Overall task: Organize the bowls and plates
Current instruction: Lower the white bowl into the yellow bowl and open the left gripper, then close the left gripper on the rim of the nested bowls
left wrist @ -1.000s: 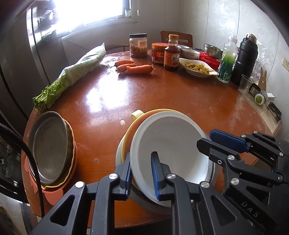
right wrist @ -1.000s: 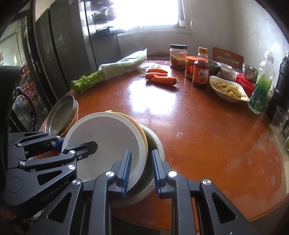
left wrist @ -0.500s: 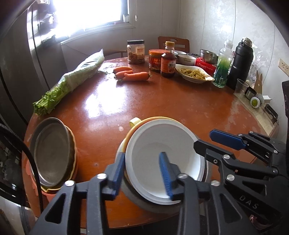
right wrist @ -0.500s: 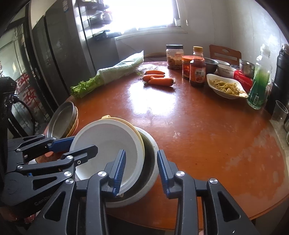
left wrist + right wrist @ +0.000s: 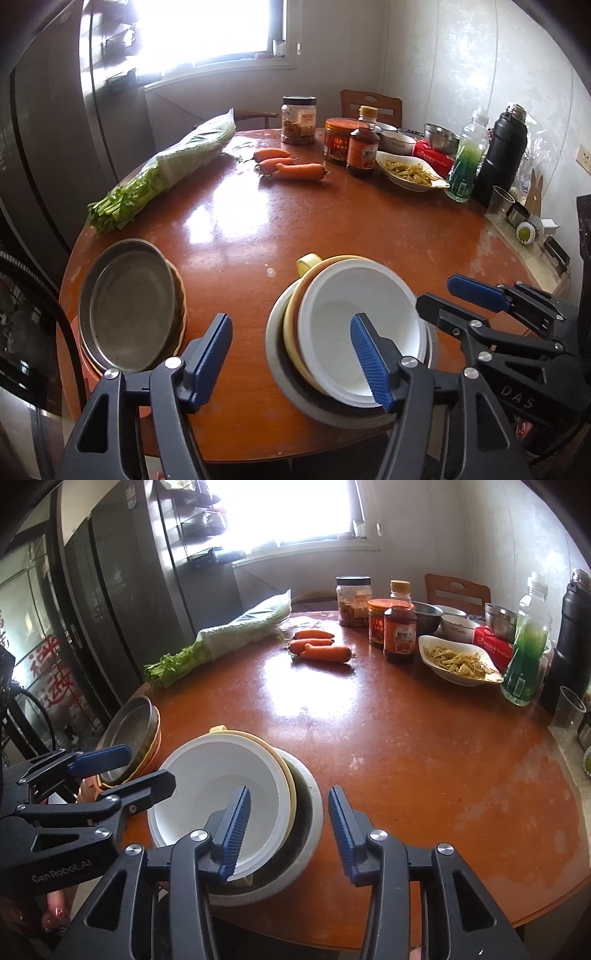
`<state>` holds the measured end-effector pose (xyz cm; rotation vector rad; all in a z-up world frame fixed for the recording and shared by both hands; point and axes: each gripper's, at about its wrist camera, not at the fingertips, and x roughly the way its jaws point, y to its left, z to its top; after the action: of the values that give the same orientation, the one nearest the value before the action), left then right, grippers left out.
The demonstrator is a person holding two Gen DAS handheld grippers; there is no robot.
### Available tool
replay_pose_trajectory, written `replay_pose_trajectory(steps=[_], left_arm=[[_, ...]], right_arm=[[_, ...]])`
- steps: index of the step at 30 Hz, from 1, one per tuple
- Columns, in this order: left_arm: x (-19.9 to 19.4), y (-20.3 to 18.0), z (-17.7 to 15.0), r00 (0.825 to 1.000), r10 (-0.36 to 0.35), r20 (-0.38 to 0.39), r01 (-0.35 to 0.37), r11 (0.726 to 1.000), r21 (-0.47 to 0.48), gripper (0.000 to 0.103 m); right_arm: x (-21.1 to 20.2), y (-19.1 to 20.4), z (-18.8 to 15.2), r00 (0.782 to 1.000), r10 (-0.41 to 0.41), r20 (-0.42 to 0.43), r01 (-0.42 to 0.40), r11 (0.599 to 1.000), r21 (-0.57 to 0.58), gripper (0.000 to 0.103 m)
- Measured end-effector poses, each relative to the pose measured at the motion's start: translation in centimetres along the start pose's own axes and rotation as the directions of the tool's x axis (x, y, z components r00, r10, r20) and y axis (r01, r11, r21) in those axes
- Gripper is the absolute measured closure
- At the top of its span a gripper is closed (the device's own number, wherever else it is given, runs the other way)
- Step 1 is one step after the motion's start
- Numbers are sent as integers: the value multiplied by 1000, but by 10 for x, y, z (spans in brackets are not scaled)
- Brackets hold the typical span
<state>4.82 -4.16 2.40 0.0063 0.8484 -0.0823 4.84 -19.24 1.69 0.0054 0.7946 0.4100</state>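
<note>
White bowl (image 5: pixel 354 325) nested in stack, tilted; left gripper (image 5: pixel 295 354) and right gripper (image 5: pixel 288 827) jaws just opening, holding nothing.

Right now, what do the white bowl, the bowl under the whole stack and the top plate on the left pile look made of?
White bowl: matte, opaque, probably plastic or melamine.
Bottom bowl: grey with a dull sheen, likely metal, though glazed ceramic is possible.
Top plate: dull grey with soft reflections, looks like stainless steel.
</note>
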Motion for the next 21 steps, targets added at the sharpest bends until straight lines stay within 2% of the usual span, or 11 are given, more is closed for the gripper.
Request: replay_pose_trajectory(steps=[10,21], left_arm=[[23,11,-14,996,-58,-72,53,996,-68,34],[43,5,-17,993,-38,-114,31,998,-62,33]], right_arm=[[18,-1,-10,998,1,-64,-1,1000,2,51],[34,-9,-16,993,10,-117,-8,1000,18,51]])
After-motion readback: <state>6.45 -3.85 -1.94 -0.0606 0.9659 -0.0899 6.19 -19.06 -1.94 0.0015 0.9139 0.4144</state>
